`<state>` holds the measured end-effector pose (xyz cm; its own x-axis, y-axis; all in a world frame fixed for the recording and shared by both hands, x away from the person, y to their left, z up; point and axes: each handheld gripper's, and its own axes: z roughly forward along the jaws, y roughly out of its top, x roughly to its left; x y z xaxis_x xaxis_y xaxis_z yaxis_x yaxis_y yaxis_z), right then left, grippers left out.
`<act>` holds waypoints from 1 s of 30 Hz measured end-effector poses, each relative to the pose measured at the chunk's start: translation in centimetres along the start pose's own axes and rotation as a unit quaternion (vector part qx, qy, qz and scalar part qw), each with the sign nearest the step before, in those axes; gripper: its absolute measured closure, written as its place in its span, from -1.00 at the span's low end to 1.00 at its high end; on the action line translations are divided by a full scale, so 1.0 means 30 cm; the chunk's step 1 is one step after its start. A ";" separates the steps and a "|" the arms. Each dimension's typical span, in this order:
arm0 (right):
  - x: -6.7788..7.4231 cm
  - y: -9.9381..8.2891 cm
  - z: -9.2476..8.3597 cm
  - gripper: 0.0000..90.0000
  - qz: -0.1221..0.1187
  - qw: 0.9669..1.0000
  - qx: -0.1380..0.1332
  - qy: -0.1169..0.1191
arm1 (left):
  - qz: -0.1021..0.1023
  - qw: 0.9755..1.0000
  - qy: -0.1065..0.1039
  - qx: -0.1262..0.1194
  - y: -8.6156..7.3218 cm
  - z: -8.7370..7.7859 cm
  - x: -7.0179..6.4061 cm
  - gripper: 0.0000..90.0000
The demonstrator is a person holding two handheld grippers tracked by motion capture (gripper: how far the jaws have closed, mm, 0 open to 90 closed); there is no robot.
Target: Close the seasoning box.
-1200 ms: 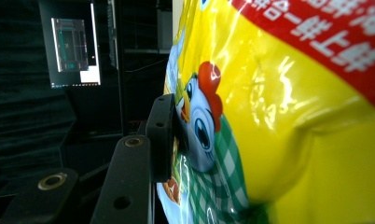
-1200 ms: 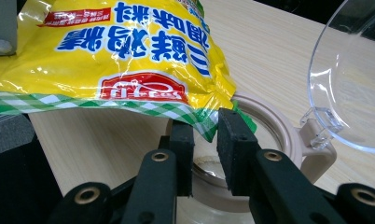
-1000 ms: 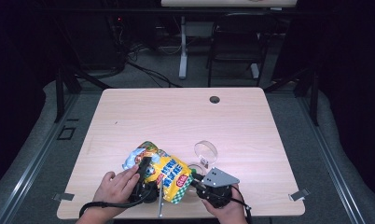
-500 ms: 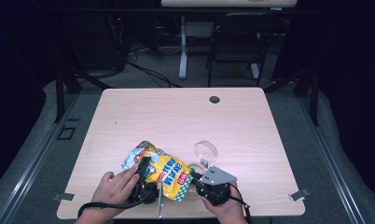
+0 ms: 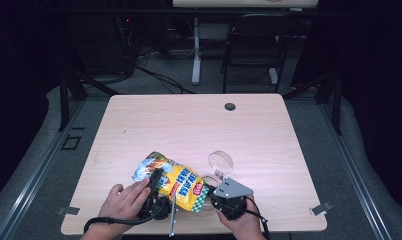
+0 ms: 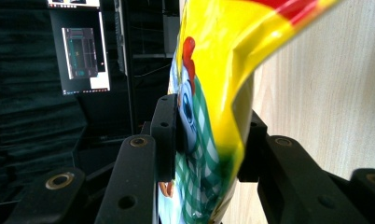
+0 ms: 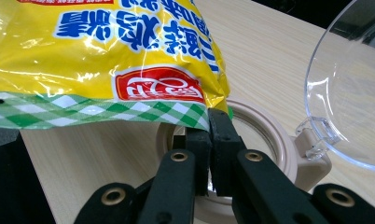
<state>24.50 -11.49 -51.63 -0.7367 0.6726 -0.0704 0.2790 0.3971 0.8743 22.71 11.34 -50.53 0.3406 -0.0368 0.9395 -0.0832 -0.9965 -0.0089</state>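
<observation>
Item: snack bag (image 5: 176, 182), yellow with a green-checked end, lying on the desk (image 5: 189, 125) near its front edge. Landmark: the bag.

Long axis: I read it running across the desk, from my left tongs (image 6: 209, 140) to my right tongs (image 7: 209, 140).

Left tongs: at the bag's left end, pads pressing both faces of the film; they have just been closing.

Right tongs: at the bag's right corner, clenched on the checked seam; just been closing too.

Jar (image 7: 269, 140): beige-rimmed, just right of the bag, under that corner, its clear lid (image 5: 220, 162) swung open behind.

Hidden: the bag's top seam; I cannot tell whether the bag is open.
</observation>
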 end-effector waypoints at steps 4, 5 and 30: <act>-0.001 0.000 0.000 0.96 0.000 1.000 0.000 -0.001 | 0.001 1.000 0.004 -0.004 -0.001 -0.004 0.002 0.50; -0.001 0.000 0.000 0.96 -0.001 1.000 0.000 -0.002 | 0.000 1.000 0.003 -0.004 0.000 -0.004 0.002 0.50; 0.002 -0.005 0.002 0.96 0.004 1.000 -0.007 -0.010 | 0.027 1.000 0.002 0.003 0.013 -0.017 0.026 0.51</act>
<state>24.46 -11.48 -51.80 -0.7222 0.6878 -0.0735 0.2761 0.3840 0.8811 22.45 10.94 -49.63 0.3330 -0.0897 0.9386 -0.0961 -0.9935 -0.0609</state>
